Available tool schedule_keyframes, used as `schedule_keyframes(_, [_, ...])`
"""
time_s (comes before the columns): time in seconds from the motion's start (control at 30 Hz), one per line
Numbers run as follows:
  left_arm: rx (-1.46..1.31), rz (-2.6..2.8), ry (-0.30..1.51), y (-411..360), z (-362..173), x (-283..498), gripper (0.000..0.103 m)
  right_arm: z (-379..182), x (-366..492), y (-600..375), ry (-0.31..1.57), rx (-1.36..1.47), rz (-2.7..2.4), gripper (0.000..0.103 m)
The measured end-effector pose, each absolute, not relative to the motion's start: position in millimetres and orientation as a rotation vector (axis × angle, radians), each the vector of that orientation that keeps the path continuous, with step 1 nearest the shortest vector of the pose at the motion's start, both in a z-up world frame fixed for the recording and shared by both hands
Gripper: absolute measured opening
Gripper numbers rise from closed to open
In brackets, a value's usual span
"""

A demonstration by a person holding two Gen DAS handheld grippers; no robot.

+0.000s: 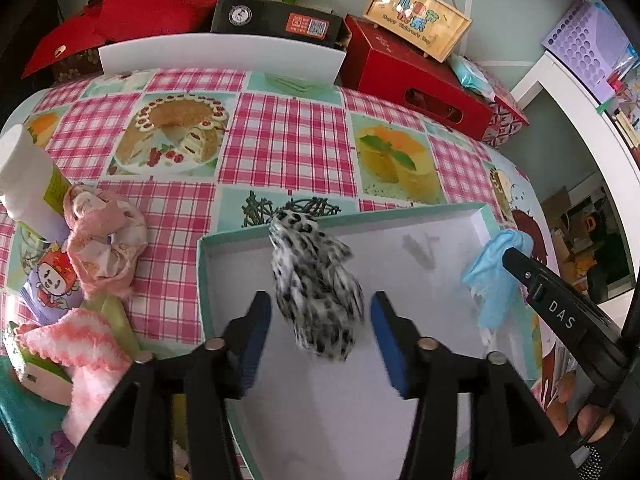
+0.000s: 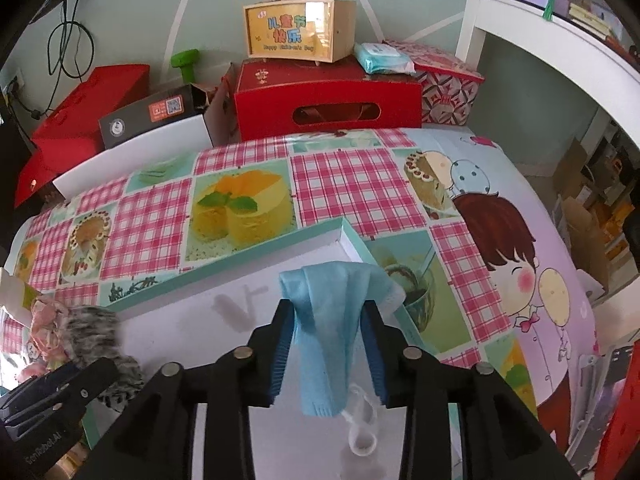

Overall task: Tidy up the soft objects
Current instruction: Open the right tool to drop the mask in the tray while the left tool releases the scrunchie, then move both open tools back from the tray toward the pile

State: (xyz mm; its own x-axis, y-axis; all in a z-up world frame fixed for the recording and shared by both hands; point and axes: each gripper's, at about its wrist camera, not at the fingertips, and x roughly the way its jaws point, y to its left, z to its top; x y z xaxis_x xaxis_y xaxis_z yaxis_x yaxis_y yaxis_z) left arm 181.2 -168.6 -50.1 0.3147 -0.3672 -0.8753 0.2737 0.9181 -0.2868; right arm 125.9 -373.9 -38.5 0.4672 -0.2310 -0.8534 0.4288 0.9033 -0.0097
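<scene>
A black-and-white spotted scrunchie [image 1: 316,284] is blurred in the air over the white inside of a teal-rimmed box [image 1: 400,214], between and just ahead of my left gripper's [image 1: 320,332] open blue pads, touching neither. It shows blurred in the right wrist view [image 2: 96,328]. My right gripper [image 2: 328,344] is shut on a blue face mask [image 2: 332,320] over the box's right part [image 2: 348,236]; its white ear loop hangs below. The mask also shows in the left wrist view [image 1: 492,272].
Left of the box lie a pink lace scrunchie [image 1: 104,240], a pink-white fuzzy cloth [image 1: 80,344] and a white bottle [image 1: 28,176]. Red boxes [image 2: 328,96], a wooden case [image 2: 296,30] and a white board [image 1: 224,56] line the table's far edge.
</scene>
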Motion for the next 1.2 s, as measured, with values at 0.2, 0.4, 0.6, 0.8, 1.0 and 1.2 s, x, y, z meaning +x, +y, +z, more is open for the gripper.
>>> schedule_keyframes(0.2, [-0.111,-0.432,1.121,-161,-30,177,0.078,-15,118,-371,0.946,0.210,-0.413,0.053])
schedule_keyframes(0.4, [-0.127,-0.410,1.063,-148,-9,174,0.082,10,110,-365,0.883,0.199,-0.410,0.062])
schedule_keyframes(0.6, [-0.140,-0.375,1.054,-133,-2,175,0.082,27,103,-359,0.846,0.175,-0.415,0.078])
schedule_keyframes(0.8, [-0.138,-0.326,1.048,-116,5,175,0.082,38,97,-355,0.818,0.150,-0.423,0.100])
schedule_keyframes(1.0, [-0.175,-0.261,1.035,-78,18,179,0.082,41,98,-349,0.818,0.147,-0.404,0.103])
schedule_keyframes(1.2, [-0.233,-0.134,1.000,-22,31,184,0.082,35,100,-344,0.850,0.164,-0.399,0.103])
